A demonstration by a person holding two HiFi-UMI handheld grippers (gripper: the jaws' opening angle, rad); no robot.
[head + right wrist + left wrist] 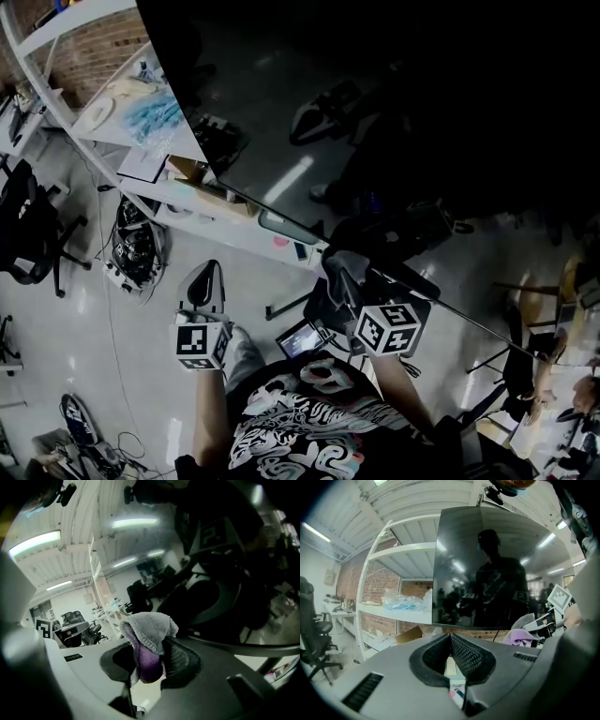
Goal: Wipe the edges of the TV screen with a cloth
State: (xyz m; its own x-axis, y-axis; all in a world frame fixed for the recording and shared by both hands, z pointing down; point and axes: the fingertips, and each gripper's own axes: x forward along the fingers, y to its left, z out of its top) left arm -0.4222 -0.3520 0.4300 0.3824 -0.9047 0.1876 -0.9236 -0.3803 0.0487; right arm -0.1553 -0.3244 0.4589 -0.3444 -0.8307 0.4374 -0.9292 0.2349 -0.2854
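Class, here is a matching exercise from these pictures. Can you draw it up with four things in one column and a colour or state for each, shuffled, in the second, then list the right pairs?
Things:
1. left gripper
2. right gripper
3. cloth
4. TV screen

Colour or state:
A. grey outside, purple inside
B. dark and glossy, mirroring the person
C. jaws together, nothing between them
D. jaws clamped on the cloth

Pairs: 1-C, 2-D, 3-A, 4-B.
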